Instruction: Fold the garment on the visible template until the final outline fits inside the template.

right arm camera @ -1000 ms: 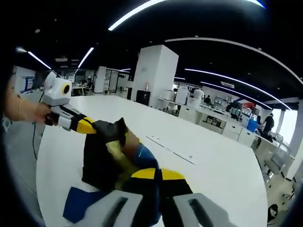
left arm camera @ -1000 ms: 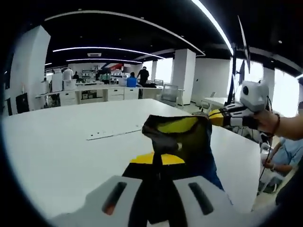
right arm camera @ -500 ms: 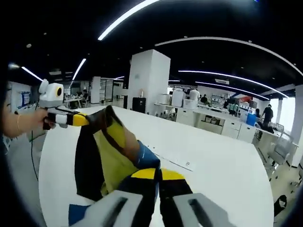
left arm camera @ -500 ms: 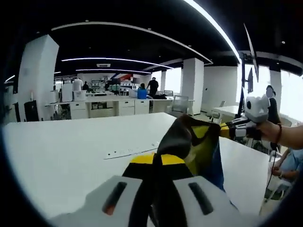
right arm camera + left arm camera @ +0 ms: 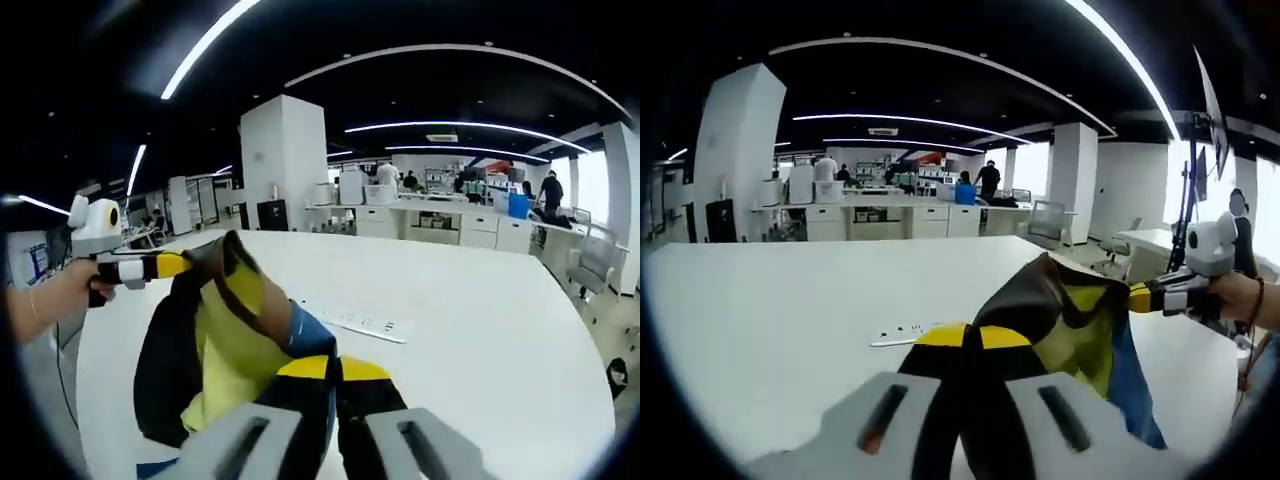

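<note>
Both grippers pinched the garment (image 5: 225, 340): left gripper (image 5: 973, 345) & right gripper (image 5: 333, 372) held it stretched between them, above the table (image 5: 480, 320).

One garment (image 5: 1065, 320) (black, yellow and blue), two tools, left tool (image 5: 973, 345) and right tool (image 5: 334, 375), one white worktop (image 5: 470, 330), one template strip (image 5: 355, 322)

Open-plan office: white desks (image 5: 890, 205), pillars (image 5: 283, 160), ceiling light strips (image 5: 890, 120).

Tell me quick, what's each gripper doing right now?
Left gripper: shut on the garment.
Right gripper: shut on the garment too.
</note>
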`<state>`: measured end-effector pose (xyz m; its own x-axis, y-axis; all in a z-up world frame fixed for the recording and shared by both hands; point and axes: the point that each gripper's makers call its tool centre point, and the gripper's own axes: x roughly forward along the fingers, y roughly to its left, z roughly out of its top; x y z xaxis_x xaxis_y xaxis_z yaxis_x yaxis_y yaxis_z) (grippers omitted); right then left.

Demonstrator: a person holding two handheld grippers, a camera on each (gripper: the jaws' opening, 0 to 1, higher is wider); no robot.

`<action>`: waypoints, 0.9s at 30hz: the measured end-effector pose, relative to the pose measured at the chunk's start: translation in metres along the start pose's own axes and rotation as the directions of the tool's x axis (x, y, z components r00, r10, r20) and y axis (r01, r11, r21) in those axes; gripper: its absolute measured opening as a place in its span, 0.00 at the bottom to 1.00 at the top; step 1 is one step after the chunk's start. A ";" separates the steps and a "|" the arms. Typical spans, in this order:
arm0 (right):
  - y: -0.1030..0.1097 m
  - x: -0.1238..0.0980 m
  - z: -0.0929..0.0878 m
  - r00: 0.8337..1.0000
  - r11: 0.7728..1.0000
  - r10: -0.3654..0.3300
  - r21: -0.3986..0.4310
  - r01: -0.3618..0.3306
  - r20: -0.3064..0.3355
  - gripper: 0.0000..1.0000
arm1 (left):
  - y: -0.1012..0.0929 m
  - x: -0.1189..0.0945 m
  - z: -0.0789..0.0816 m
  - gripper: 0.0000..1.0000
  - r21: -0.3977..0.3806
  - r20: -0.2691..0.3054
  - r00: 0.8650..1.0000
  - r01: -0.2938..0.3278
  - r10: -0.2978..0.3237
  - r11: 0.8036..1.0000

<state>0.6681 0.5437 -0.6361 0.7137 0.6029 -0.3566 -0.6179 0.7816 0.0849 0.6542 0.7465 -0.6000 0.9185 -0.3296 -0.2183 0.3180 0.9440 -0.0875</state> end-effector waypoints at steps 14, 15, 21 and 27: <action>-0.027 0.066 -0.052 0.988 0.995 -0.090 -0.042 0.085 -0.127 0.00 | 0.041 0.061 -0.074 0.00 -0.017 -0.136 0.990 -0.041 0.039 0.999; -0.029 0.068 -0.053 0.987 0.995 -0.093 -0.036 0.089 -0.128 0.00 | 0.040 0.064 -0.077 0.00 -0.003 -0.143 0.989 -0.037 0.037 0.999; -0.033 0.081 -0.063 0.984 0.993 -0.118 0.011 0.120 -0.132 0.00 | 0.050 0.078 -0.104 0.00 0.050 -0.204 0.977 -0.057 0.067 0.997; -0.039 0.089 -0.073 0.979 0.990 -0.136 0.010 0.139 -0.153 0.00 | 0.064 0.079 -0.114 0.07 0.002 -0.213 0.971 -0.109 0.107 0.994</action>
<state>0.7314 0.5552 -0.7390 0.7321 0.4594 -0.5030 -0.5092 0.8595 0.0438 0.7207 0.7795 -0.7333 0.8758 -0.2215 -0.4288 0.2166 0.9743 -0.0609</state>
